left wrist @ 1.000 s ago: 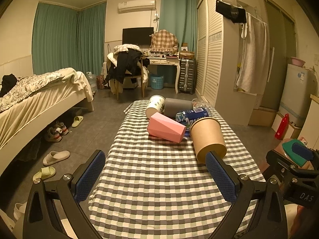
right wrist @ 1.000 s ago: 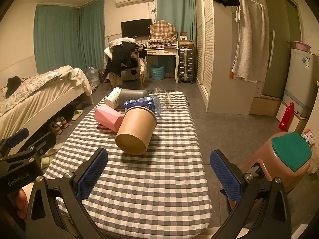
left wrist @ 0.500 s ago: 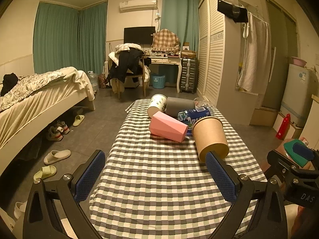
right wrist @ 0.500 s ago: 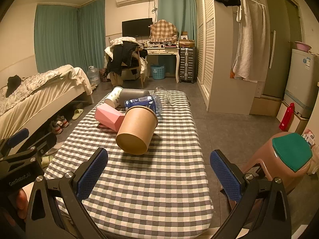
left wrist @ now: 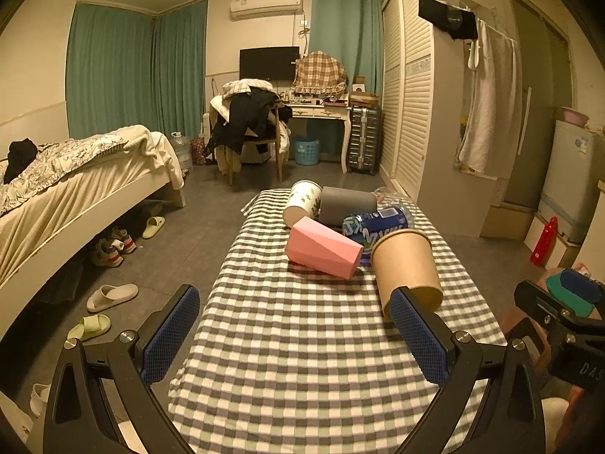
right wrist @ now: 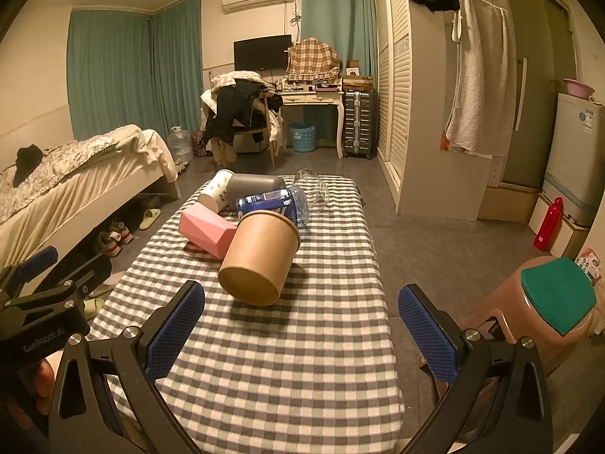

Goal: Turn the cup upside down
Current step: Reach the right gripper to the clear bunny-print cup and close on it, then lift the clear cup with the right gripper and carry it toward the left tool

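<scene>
A brown paper cup lies on its side on the checkered table, its closed base toward me; it also shows in the right wrist view. Behind it lie a pink faceted cup, a grey cup, a white patterned cup, a blue can and a clear glass. My left gripper is open and empty over the near table end. My right gripper is open and empty, just short of the brown cup.
A bed with shoes and slippers under and beside it stands at the left. A brown stool with a green top stands right of the table. A wardrobe, a desk and a chair are at the back.
Both grippers have drifted slightly; the view of the cups has shifted a little. Nothing on the table has moved.
</scene>
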Demonstrator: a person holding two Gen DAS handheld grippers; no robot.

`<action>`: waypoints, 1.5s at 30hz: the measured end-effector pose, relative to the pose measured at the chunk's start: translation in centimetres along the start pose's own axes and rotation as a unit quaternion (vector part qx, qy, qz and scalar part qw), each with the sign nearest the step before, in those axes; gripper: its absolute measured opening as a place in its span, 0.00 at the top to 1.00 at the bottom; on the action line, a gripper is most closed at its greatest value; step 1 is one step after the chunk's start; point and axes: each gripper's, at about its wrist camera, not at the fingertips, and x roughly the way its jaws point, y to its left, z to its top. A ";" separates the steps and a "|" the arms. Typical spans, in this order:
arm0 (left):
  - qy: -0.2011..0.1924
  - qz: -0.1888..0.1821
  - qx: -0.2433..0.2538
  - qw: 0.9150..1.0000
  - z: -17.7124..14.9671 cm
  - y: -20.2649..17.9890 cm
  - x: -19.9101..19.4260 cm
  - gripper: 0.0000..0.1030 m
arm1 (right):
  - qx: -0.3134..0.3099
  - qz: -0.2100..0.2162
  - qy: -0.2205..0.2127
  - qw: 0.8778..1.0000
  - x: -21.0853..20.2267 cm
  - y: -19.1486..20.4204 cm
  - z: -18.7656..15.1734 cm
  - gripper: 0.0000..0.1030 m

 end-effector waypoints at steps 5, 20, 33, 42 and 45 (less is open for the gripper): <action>0.010 0.015 -0.003 1.000 1.8 -0.1 2.8 0.00 | -0.006 -0.004 0.006 1.000 2.6 -0.7 2.6 0.00; 0.026 0.063 -0.013 0.998 9.0 0.9 15.6 0.00 | -0.008 0.010 0.045 0.999 17.5 -5.0 13.7 0.00; 0.079 0.063 -0.016 0.995 7.3 1.7 23.0 0.00 | -0.031 0.016 0.197 0.980 35.2 -2.6 15.7 0.01; 0.090 0.060 -0.002 0.994 6.7 1.4 23.7 0.00 | -0.034 0.027 0.252 0.967 38.4 -2.2 14.4 0.23; 0.088 0.057 -0.004 0.995 6.7 1.3 23.5 0.00 | -0.022 0.045 0.267 0.962 39.0 -2.4 14.1 0.32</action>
